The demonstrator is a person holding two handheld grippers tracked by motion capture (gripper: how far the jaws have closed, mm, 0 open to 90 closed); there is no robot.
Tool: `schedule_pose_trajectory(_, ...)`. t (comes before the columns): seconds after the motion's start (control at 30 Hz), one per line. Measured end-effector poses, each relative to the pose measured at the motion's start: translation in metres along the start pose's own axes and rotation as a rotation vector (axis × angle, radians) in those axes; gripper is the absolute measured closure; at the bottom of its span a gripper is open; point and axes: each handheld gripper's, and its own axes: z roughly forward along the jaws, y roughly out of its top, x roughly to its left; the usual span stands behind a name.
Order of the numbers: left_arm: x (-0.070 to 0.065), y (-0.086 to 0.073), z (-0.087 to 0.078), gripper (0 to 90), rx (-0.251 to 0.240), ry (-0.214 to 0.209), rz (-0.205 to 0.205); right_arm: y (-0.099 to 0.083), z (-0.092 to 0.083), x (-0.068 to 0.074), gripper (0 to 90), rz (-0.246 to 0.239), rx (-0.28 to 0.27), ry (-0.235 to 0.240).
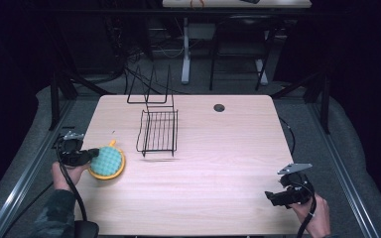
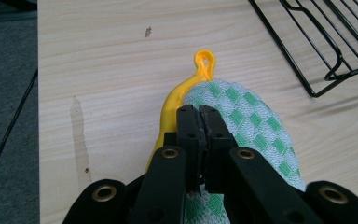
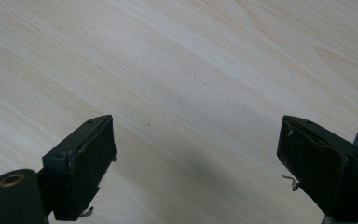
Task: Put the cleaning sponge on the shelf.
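A round pot holder (image 1: 107,161), green-and-white checked with a yellow rim and a yellow loop, is at the table's left front. My left gripper (image 1: 93,152) is shut on its left edge. In the left gripper view the two black jaws (image 2: 199,112) press together on the cloth (image 2: 256,126), and the yellow loop (image 2: 205,63) points away from me. My right gripper (image 1: 269,197) hovers low over the table's front right corner. Its pads (image 3: 86,158) stand wide apart with only bare wood between them.
A black wire rack (image 1: 158,130) stands mid-table, right of the pot holder, with its corner in the left gripper view (image 2: 321,46). The light wooden table (image 1: 218,163) has a small round hole (image 1: 219,107) at the back. Dark frames and a desk stand behind.
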Motion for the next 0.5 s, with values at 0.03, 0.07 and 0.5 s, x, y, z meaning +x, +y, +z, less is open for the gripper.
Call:
schedule_pose_trajectory(0.03, 0.0, 0.0, -0.001, 88.2, -0.002, -0.002, 0.002, 0.0, 0.0, 0.0, 10.7, -0.002, 0.004, -0.001)
schedule_pose_trajectory(0.07, -0.001, 0.001, -0.002, 88.2, -0.005, -0.004, 0.0, 0.0, 0.0, 0.0, 10.7, -0.002, 0.001, -0.002)
schedule_pose_trajectory(0.5, -0.003, 0.005, -0.016, 88.2, -0.045, -0.008, 0.004, 0.0, 0.0, 0.0, 10.8, -0.004, 0.004, 0.001)
